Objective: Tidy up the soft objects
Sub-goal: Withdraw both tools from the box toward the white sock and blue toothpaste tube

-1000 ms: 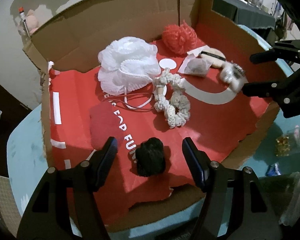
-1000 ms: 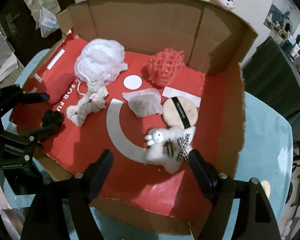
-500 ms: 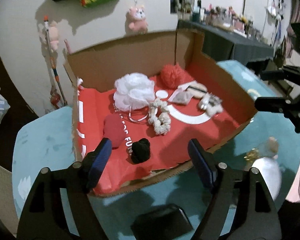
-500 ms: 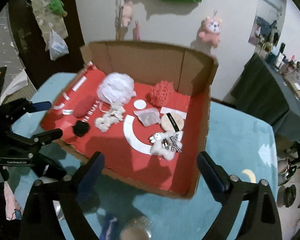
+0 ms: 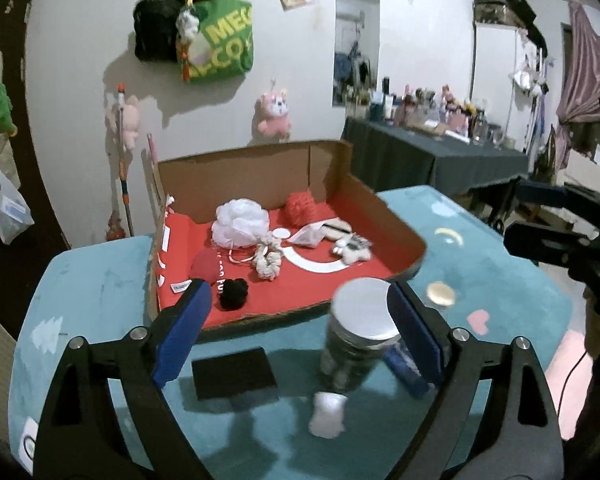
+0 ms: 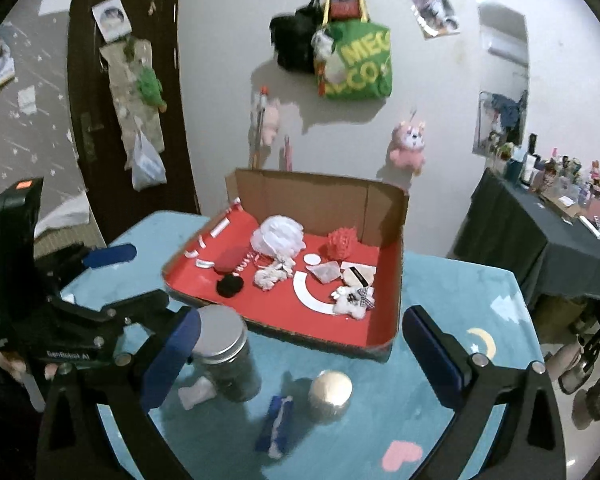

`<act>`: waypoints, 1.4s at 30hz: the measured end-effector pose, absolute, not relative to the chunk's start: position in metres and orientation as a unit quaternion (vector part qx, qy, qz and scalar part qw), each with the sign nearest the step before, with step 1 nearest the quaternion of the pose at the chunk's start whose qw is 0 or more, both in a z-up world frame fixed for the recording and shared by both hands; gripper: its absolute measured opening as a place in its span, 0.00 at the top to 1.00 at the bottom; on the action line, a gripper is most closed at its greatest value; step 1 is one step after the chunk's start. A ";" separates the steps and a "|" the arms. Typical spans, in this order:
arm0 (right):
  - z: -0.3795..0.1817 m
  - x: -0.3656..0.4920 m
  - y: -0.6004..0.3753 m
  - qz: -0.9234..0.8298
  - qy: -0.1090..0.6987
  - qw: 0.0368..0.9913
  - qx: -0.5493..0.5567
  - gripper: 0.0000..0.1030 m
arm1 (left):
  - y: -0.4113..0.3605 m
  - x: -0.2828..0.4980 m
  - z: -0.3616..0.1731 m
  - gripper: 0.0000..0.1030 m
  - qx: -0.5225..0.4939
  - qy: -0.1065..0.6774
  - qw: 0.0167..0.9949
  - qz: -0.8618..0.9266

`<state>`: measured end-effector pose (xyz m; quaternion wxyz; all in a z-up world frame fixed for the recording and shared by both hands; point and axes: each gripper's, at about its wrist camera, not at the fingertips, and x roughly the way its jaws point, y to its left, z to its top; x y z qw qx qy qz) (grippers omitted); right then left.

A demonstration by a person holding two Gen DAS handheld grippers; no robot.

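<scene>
Both your hand-held grippers, left (image 5: 298, 328) and right (image 6: 300, 356), have just been opening and stand spread and empty; the box (image 6: 384, 208) lies ahead beyond the jars, its black pompom (image 5: 233, 293) nearer your left.

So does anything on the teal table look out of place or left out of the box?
Yes. A small white soft lump lies loose on the teal table beside the metal-lidded glass jar, outside the red-lined cardboard box holding the other soft items.

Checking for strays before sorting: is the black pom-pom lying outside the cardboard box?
No, the black pom-pom lies on the red floor inside the cardboard box, near its front edge.
</scene>
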<state>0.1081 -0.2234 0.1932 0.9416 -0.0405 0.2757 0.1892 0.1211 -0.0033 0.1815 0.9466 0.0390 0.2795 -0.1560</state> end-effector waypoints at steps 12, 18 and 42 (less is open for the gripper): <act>0.166 0.025 -0.238 0.123 0.204 0.970 -0.040 0.00 | -0.011 0.036 0.171 0.07 0.016 0.203 0.971 -0.126; 0.137 0.010 -0.234 0.103 0.200 0.974 -0.034 0.00 | -0.012 0.018 0.148 0.07 0.013 0.204 0.972 -0.114; 0.049 0.053 -0.219 0.115 0.299 0.947 -0.020 0.00 | -0.011 0.057 0.066 0.07 0.030 0.314 0.942 -0.115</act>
